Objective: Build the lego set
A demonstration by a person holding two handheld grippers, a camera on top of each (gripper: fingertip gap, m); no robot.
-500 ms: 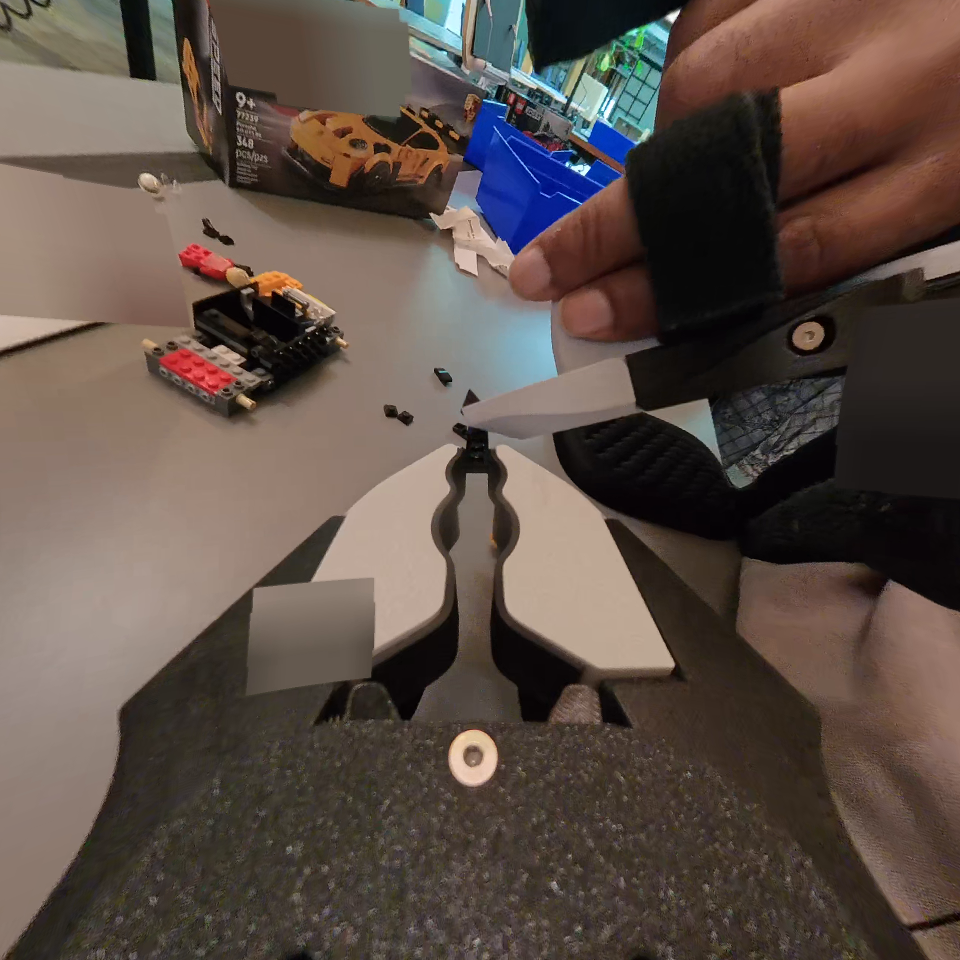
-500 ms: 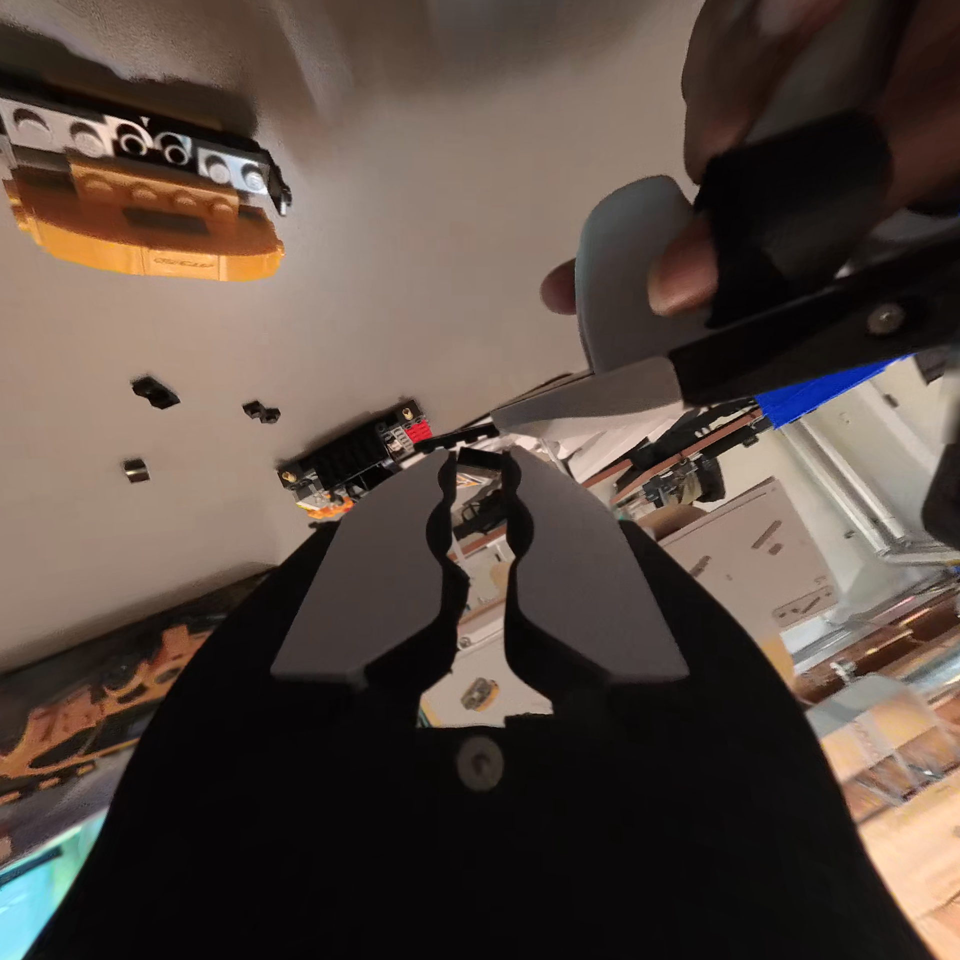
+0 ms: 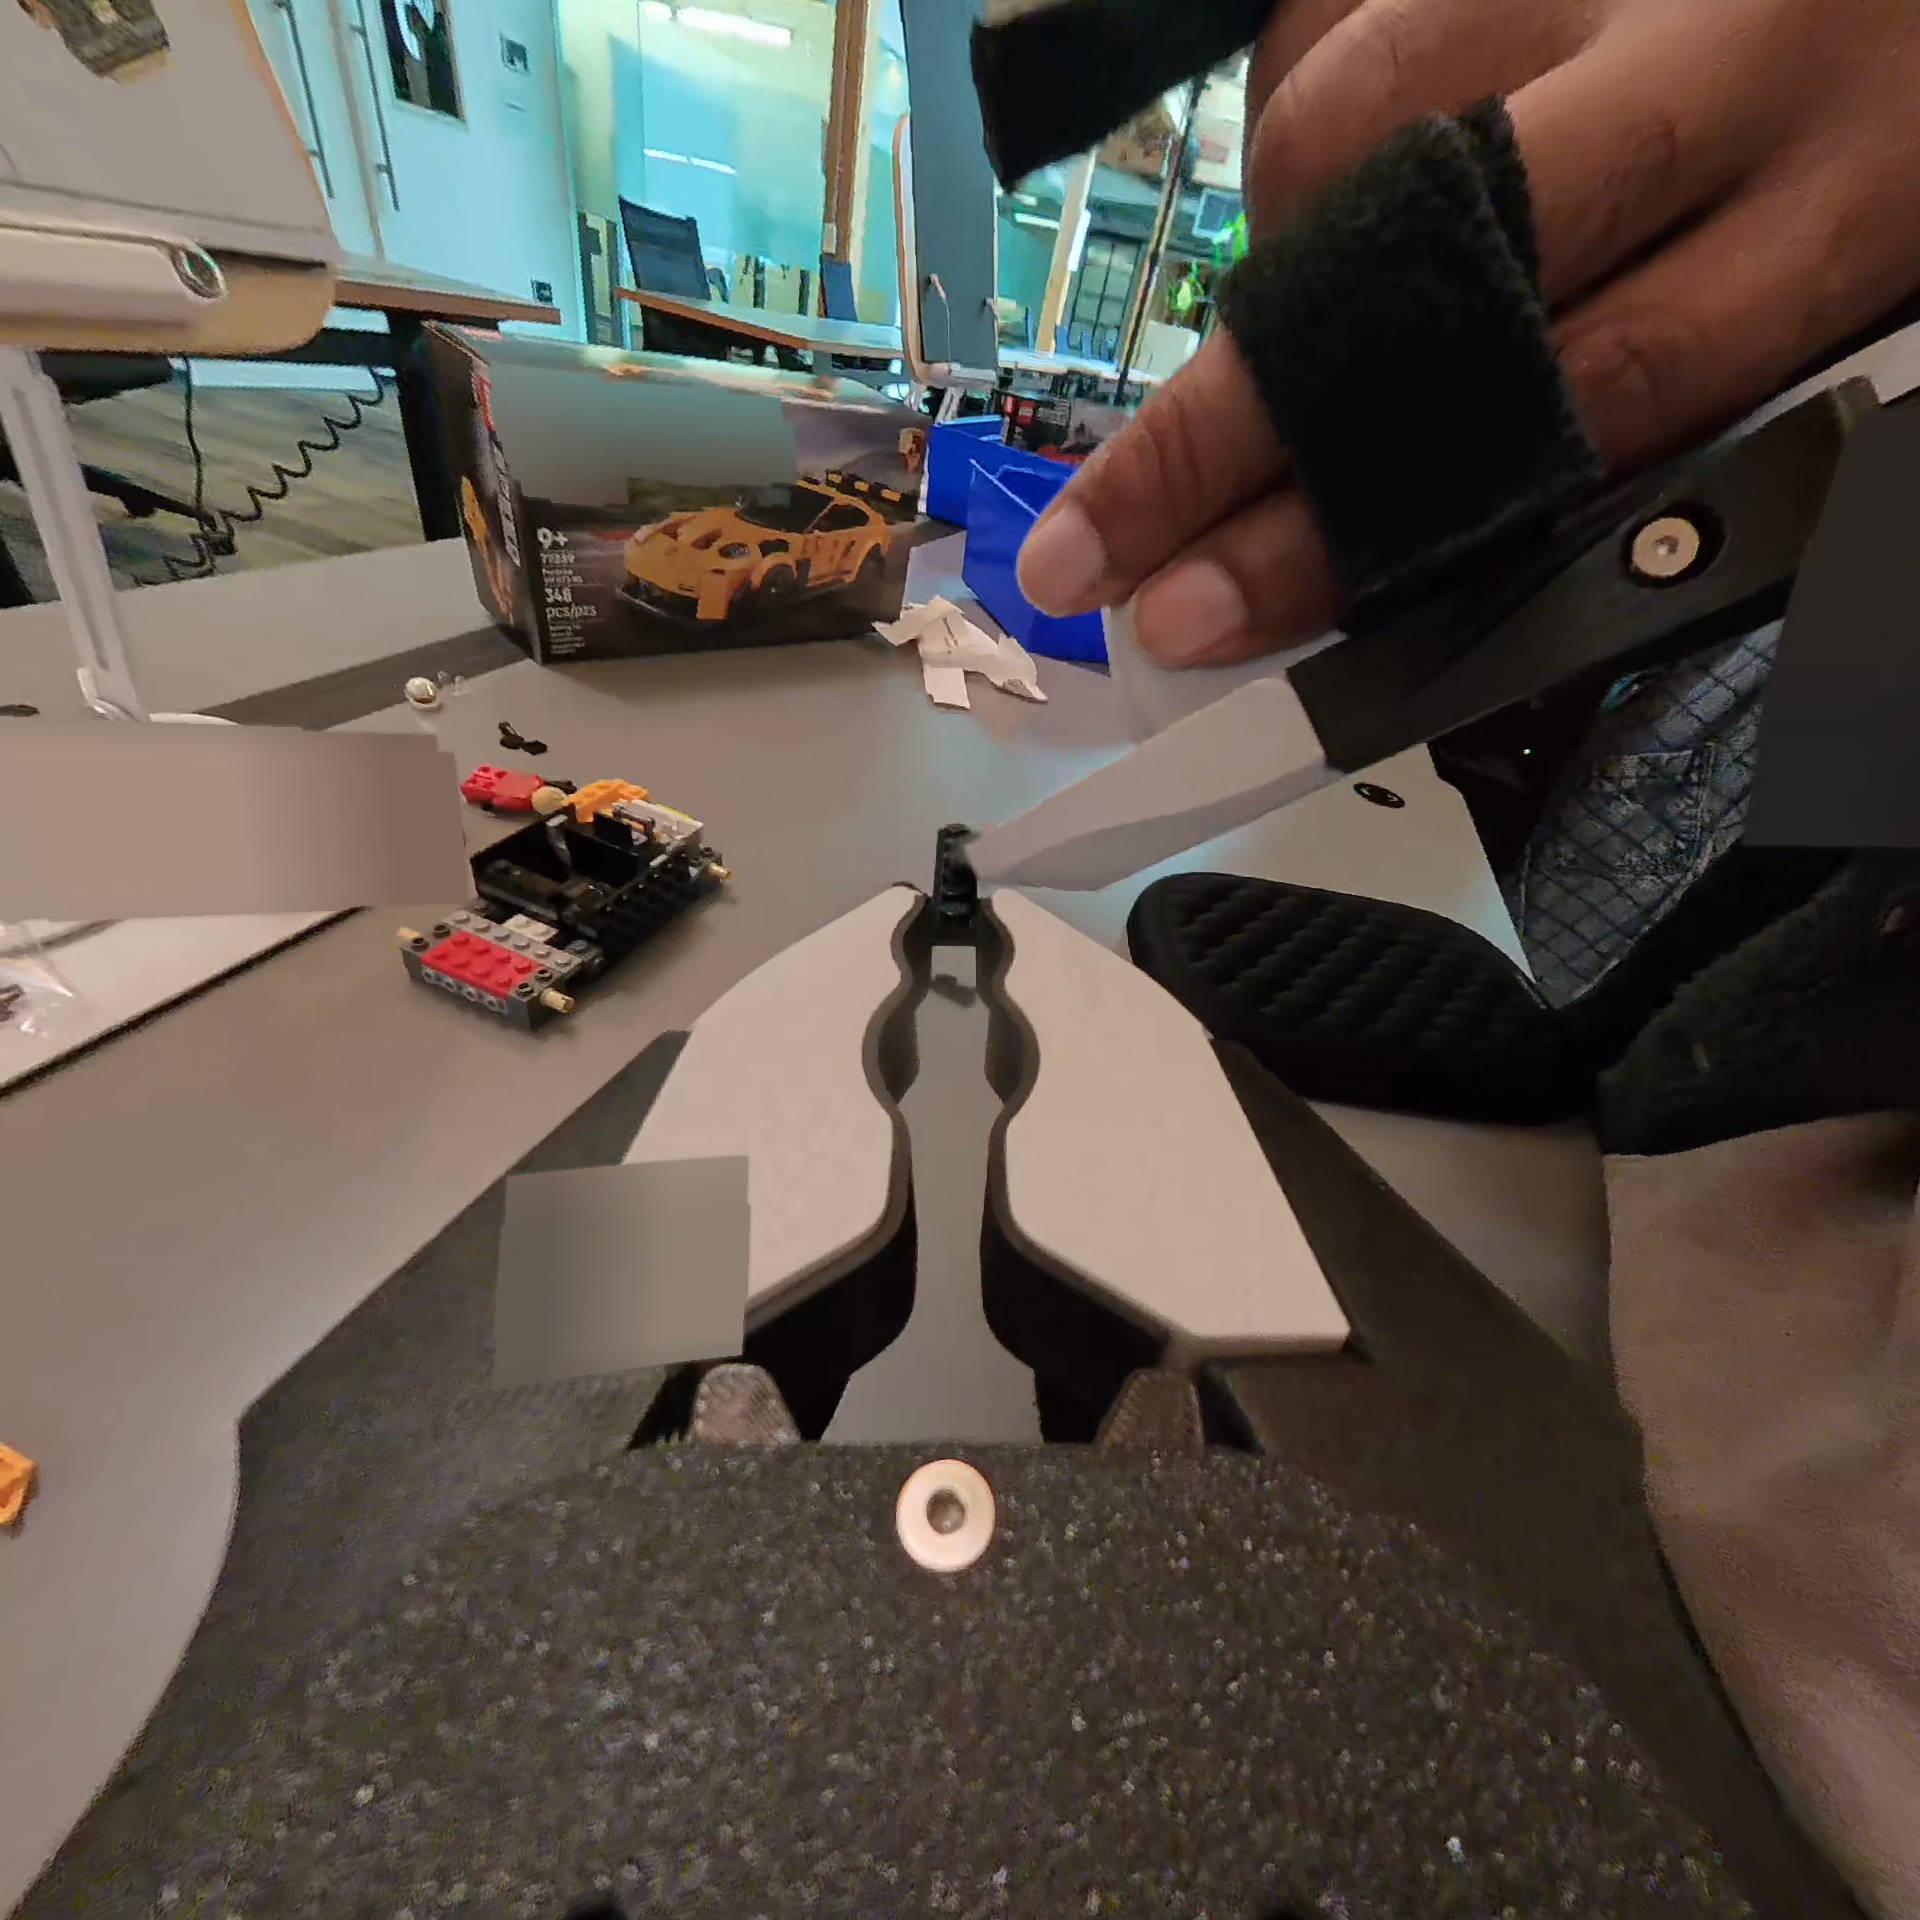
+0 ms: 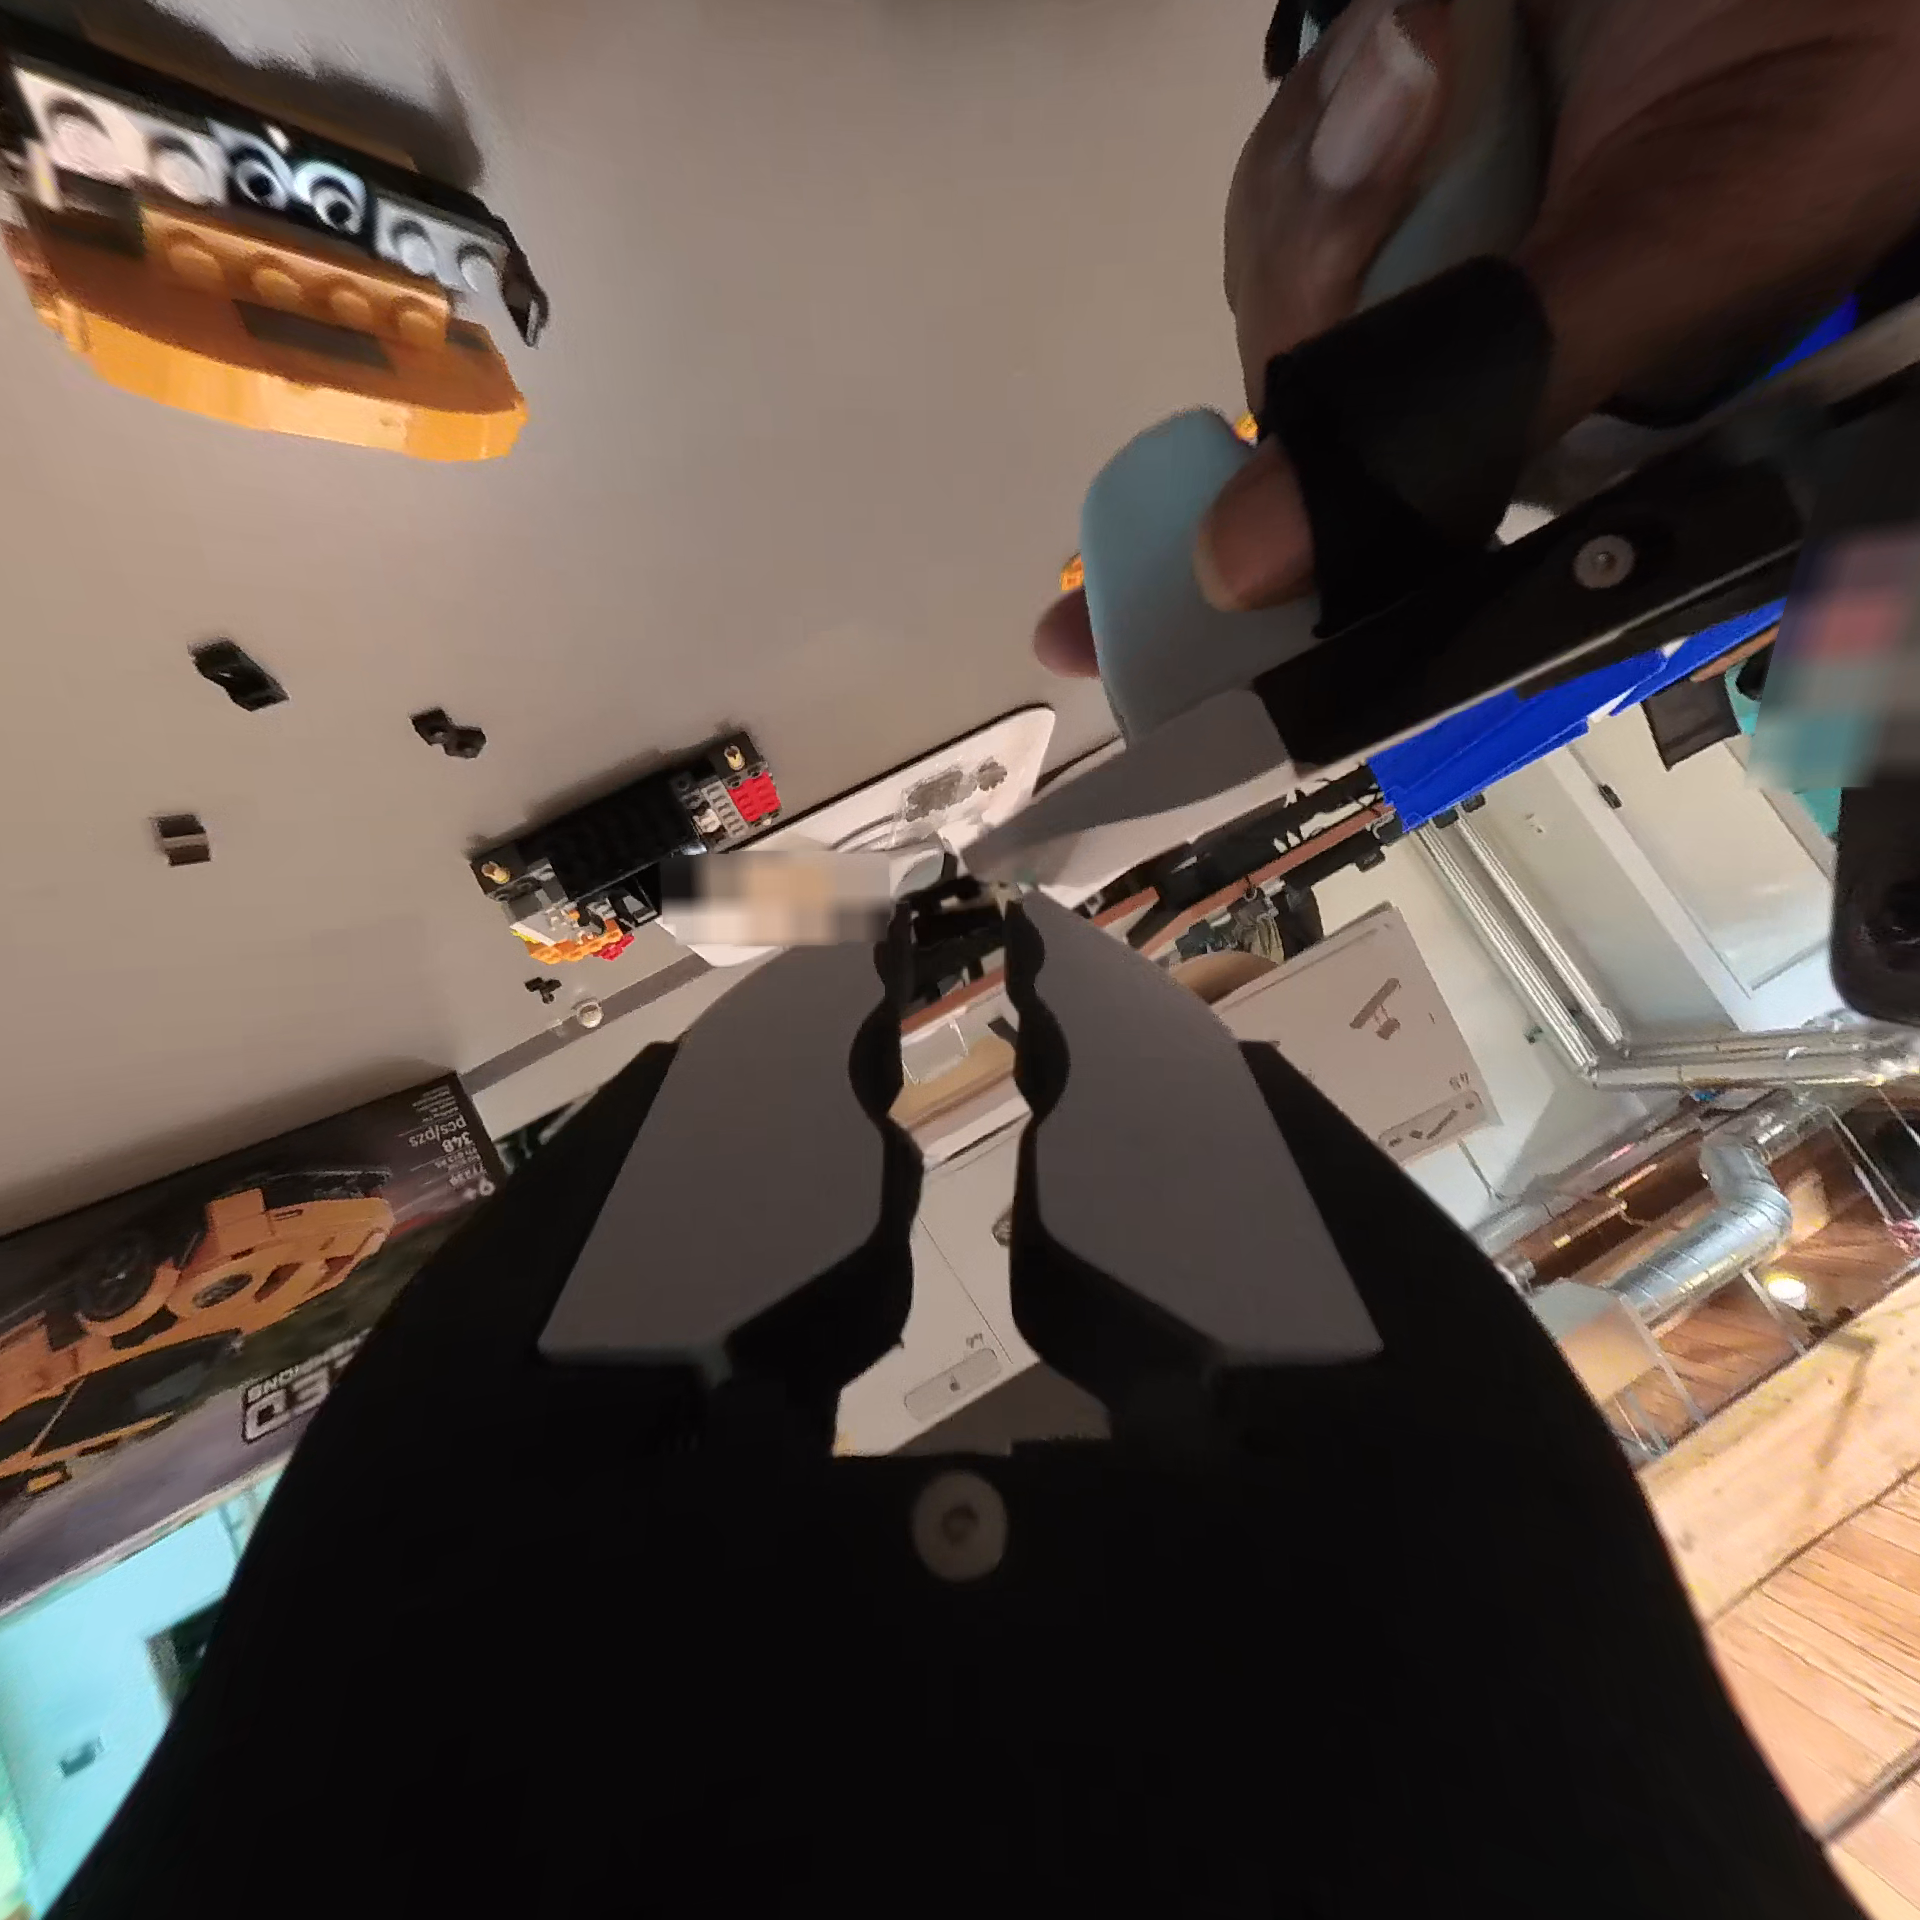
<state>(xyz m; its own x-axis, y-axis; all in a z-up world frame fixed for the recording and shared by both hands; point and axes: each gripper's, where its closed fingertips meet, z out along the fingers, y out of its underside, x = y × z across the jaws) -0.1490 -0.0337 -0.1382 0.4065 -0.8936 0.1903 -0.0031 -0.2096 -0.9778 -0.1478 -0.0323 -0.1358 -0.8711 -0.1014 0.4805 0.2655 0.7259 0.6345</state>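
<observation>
- Left gripper [image 3: 954, 896], centre of the left wrist view: its fingers are nearly together and pinch a small black piece [image 3: 952, 881] that stands up between the tips.
- Half a second ago that view looked down on the table; now it is tipped up, so the room behind shows. The black piece stays clamped, and it seems to stand higher out of the tips.
- Right gripper [image 3: 971, 854], coming in from the right of that view: its pale tip touches the top of the black piece. In the right wrist view, which is upside down, its own fingers [image 4: 1081, 997] sit close together around something dark; whether they grip it I cannot tell.
- My reading: the two grippers are joining or reseating small parts in the air, well before anything goes onto the car.
- Farther, left of centre: the half-built chassis [image 3: 561, 914] on the grey table [image 3: 831, 769].
- Farthest, upper middle: the set's box [image 3: 686, 520], with blue bins [image 3: 1003, 520] to its right.
</observation>
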